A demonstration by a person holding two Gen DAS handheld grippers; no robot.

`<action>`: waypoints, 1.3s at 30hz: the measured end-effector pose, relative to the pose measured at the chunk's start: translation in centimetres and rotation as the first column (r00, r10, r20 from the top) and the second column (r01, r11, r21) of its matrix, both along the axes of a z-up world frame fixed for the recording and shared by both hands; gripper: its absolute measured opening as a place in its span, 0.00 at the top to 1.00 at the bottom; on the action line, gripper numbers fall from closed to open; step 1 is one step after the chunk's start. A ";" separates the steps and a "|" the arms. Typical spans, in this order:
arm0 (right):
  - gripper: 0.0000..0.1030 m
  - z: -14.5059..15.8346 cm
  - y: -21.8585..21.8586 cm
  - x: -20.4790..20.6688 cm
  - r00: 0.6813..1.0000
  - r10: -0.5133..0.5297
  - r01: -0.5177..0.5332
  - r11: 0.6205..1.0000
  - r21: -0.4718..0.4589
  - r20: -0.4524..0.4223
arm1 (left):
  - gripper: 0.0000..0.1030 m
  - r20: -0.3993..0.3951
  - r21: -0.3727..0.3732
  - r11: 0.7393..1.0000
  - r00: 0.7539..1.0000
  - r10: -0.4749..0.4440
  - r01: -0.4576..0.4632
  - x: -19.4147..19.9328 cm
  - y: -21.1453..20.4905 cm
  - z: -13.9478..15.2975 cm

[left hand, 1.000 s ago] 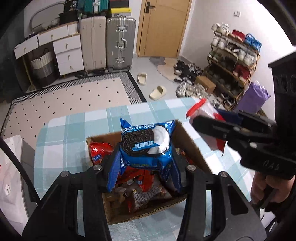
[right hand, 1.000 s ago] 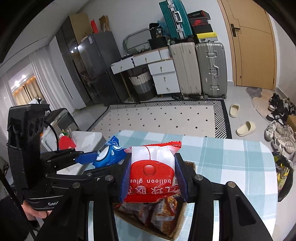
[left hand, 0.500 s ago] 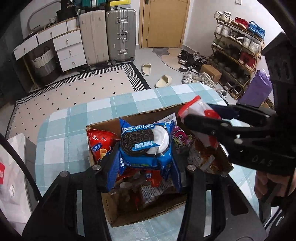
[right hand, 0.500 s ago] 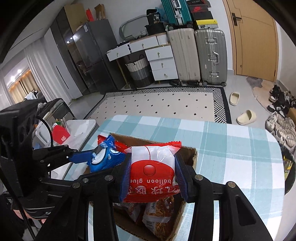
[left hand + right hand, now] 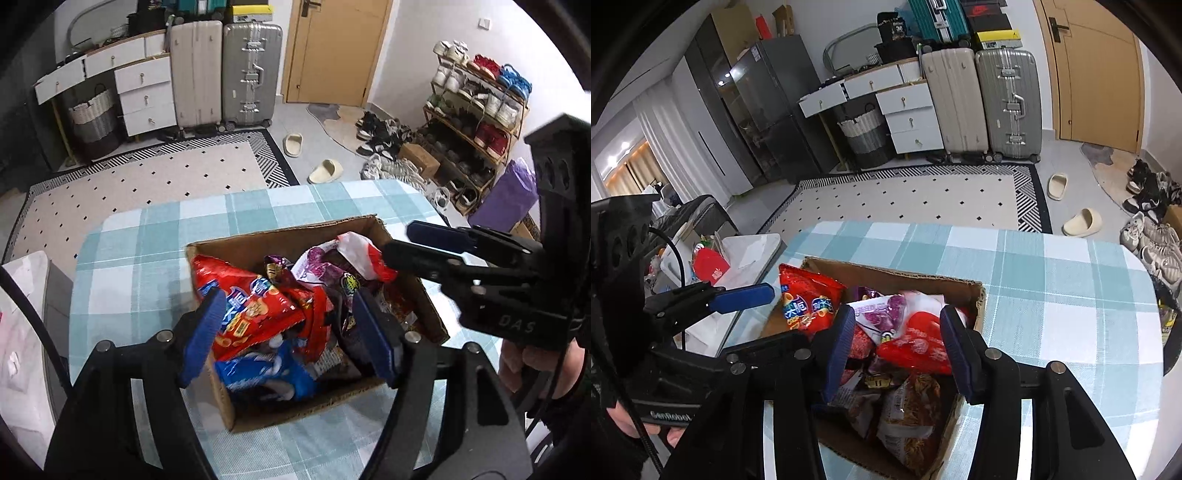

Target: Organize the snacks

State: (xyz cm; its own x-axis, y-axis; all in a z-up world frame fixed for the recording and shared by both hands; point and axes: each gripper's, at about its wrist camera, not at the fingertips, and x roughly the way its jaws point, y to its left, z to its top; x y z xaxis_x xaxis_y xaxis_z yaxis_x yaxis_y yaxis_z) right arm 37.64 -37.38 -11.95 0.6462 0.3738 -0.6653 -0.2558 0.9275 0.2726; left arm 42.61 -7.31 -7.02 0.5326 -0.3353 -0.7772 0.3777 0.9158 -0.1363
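Observation:
An open cardboard box (image 5: 280, 232) (image 5: 905, 273) full of snack packs stands on the teal checked table (image 5: 147, 258). My left gripper (image 5: 288, 332) hangs over its near side, jaws opening with nothing pressed between them. The blue cookie pack (image 5: 266, 373) lies in the box below it. My right gripper (image 5: 897, 347) (image 5: 399, 243) is over the box's right part, jaws opening. The red and white balloon-glue pack (image 5: 916, 343) (image 5: 365, 254) lies tilted on the pile between its fingers, with a gap at the left pad.
A red chip bag (image 5: 243, 295) and a purple pack (image 5: 317, 258) fill the box's middle, and a noodle pack (image 5: 908, 406) sits at its near corner. A low white side table (image 5: 746, 251) stands left of the table. Rug, suitcases and a shoe rack lie beyond.
Both grippers sank over the box. The left jaws spread and the blue cookie pack dropped into it. The right jaws parted a little and the red pack tipped onto the pile.

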 end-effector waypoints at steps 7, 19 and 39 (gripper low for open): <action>0.46 2.7 0.3 -4.0 0.997 0.006 -0.008 1.000 0.021 0.080 | 0.32 0.109 -0.018 0.992 0.986 0.123 -0.122 -3.6 2.9 3.1; 0.10 7.8 0.6 -15.1 0.931 0.023 -0.029 1.000 0.010 0.365 | 0.18 0.329 -0.077 0.977 0.920 0.213 -0.199 -12.4 5.5 10.6; 0.01 9.0 -0.4 -28.9 0.815 -0.008 -0.006 1.000 0.022 0.579 | 0.00 0.526 -0.112 0.956 0.800 0.287 -0.270 -26.5 8.7 12.0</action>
State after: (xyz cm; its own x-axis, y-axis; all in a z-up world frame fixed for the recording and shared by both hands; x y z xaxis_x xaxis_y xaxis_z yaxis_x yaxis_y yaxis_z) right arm 8.70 -37.76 -2.91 0.9100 0.3826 -0.1595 -0.3718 0.9235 0.0944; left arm 16.15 1.39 4.95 0.9328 -0.1269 -0.3373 0.1283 0.9916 -0.0182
